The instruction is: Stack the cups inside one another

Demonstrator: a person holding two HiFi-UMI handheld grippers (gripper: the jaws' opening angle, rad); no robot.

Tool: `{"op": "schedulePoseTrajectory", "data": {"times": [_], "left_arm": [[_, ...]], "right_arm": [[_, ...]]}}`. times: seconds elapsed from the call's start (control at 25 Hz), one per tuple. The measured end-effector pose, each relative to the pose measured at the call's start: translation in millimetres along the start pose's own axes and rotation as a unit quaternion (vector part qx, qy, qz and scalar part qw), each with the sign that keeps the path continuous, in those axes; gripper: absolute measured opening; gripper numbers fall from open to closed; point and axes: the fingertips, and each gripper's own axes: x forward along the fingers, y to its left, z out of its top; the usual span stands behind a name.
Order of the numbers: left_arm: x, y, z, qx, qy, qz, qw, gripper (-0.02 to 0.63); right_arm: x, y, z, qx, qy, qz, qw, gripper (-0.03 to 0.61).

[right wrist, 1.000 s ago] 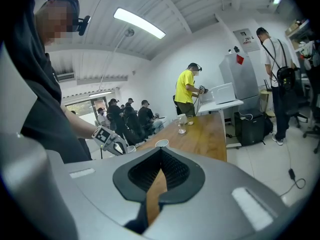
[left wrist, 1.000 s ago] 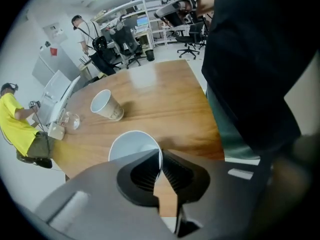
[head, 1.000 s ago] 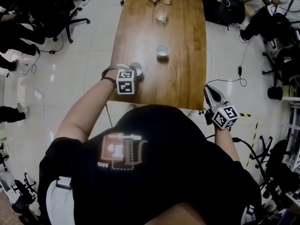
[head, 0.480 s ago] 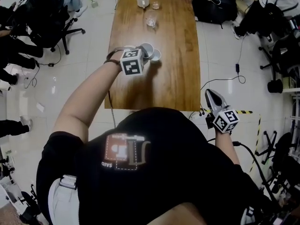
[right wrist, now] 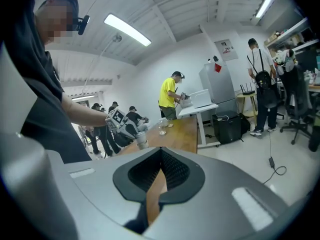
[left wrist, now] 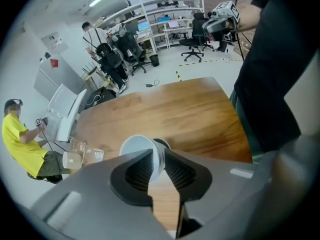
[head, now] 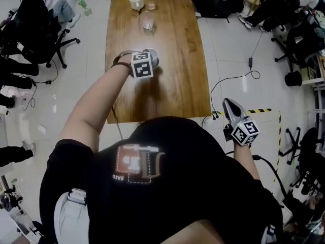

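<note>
Now left gripper (left wrist: 159, 155) opens, jaws straddling cup (left wrist: 134, 146).

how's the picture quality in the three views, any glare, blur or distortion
Head view: sharp and evenly lit, with soft glare on the glossy floor left of the table. Left gripper view: strong fisheye bending and dark corners; the white cup is slightly soft. Right gripper view: same fisheye warp, and the ceiling light strip is blown out.
</note>
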Motion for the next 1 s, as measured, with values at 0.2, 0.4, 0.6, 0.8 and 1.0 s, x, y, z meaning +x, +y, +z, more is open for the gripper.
{"op": "schedulePoseTrajectory", "data": {"times": [0.2, 0.4, 0.6, 0.8, 1.0], "left_arm": [[-4.3, 6.8, 6.2, -0.01, -0.012, 0.012, 0.9998, 0.094], [-60.6, 28.0, 9.5, -0.075, -0.099, 0.092, 0.988, 0.097], [-137.4, 1.5, -20.2, -0.234, -0.236, 0.15, 0.931, 0.095], [-181.3, -43.4, -79.0, -0.355, -0.315, 0.196, 0.8579, 0.066], [-206.4, -73.4, -142.9, -0.517, -0.415, 0.223, 0.7144, 0.02]], "right_arm": [[-0.8, -2.6, 1.1, 0.001, 0.004, -0.002, 1.0, 0.014], [28.0, 13.1, 14.6, -0.015, 0.005, 0.028, 0.999, 0.014], [60.9, 34.2, 37.6, -0.041, -0.005, 0.07, 0.997, 0.014], [96.8, 64.5, 56.5, -0.068, -0.007, 0.117, 0.991, 0.014], [125.1, 92.4, 63.4, -0.085, -0.002, 0.157, 0.984, 0.014]]}}
